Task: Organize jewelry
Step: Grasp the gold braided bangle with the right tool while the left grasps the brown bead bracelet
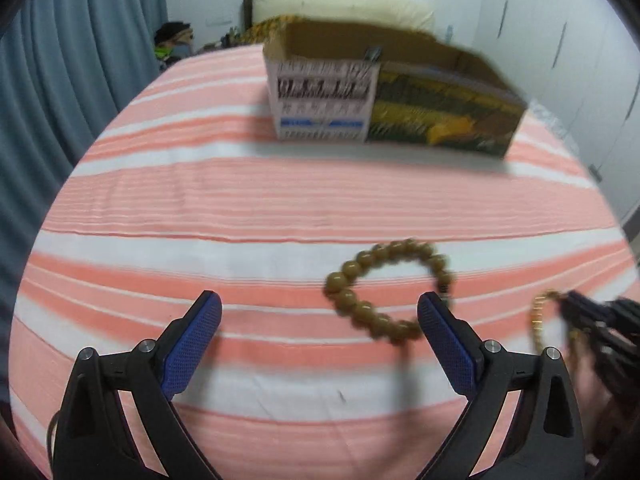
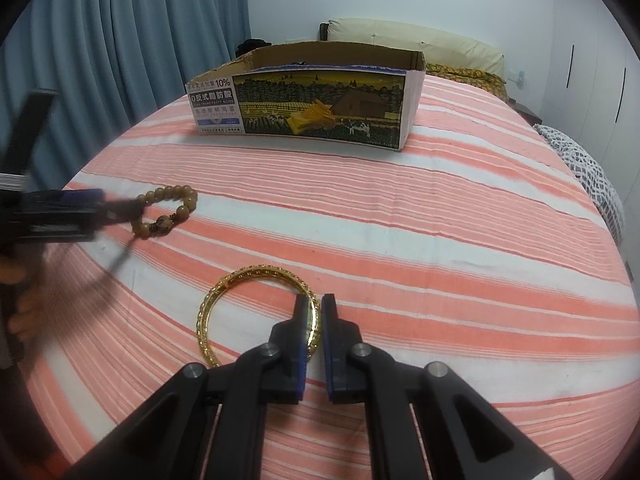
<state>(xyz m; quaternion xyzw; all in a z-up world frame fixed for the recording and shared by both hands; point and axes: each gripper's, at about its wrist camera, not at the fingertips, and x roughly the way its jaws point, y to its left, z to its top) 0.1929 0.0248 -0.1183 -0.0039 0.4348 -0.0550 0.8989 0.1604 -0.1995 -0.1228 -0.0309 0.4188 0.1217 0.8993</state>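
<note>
Right tongs [image 2: 314,308] are clamped on the near rim of the gold bangle [image 2: 224,292], which lies flat on the striped bed [image 2: 440,240] — an edge grip, probably so you can lift it clear without dragging the sheet. Left tongs [image 1: 320,312] are wide open and empty, with the wooden bead bracelet [image 1: 384,288] just ahead of them, its near side by the right-hand pad, so you look lined up to straddle it. Cardboard box [image 2: 320,100] sits open-topped further up the bed, the likely drop spot. Path to it looks free; a netted cloth [image 2: 584,168] lies off to the right edge.
</note>
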